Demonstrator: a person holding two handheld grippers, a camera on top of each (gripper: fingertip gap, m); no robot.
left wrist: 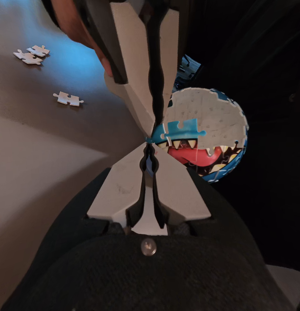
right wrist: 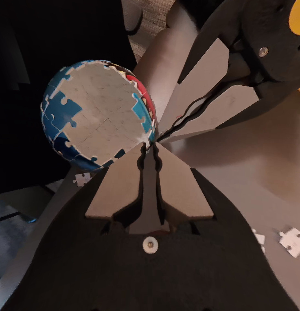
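Note:
A half-built puzzle ball point(left wrist: 213, 117) hangs over the table edge. Its outside is blue with a toothed red mouth and its inside is white. It also shows in the right wrist view point(right wrist: 98, 114). My right gripper point(right wrist: 149, 144) is shut on the ball's rim and holds it up; in the left wrist view it comes down from the top point(left wrist: 156, 123). My left gripper point(left wrist: 149, 146) is shut on the tab of a light-blue puzzle piece point(left wrist: 184, 128) that lies along the rim beside the mouth. The piece point(right wrist: 140, 111) and the left gripper point(right wrist: 158, 138) also show in the right wrist view.
Loose white-backed puzzle pieces lie on the grey-brown table point(left wrist: 45, 134): two together point(left wrist: 31, 54) and one alone point(left wrist: 68, 99). More pieces lie at the lower right point(right wrist: 292, 242) and under the ball point(right wrist: 82, 179). A hand point(left wrist: 95, 42) holds the right gripper. Dark space lies past the table edge. My two grippers' fingertips are within a few centimetres of each other.

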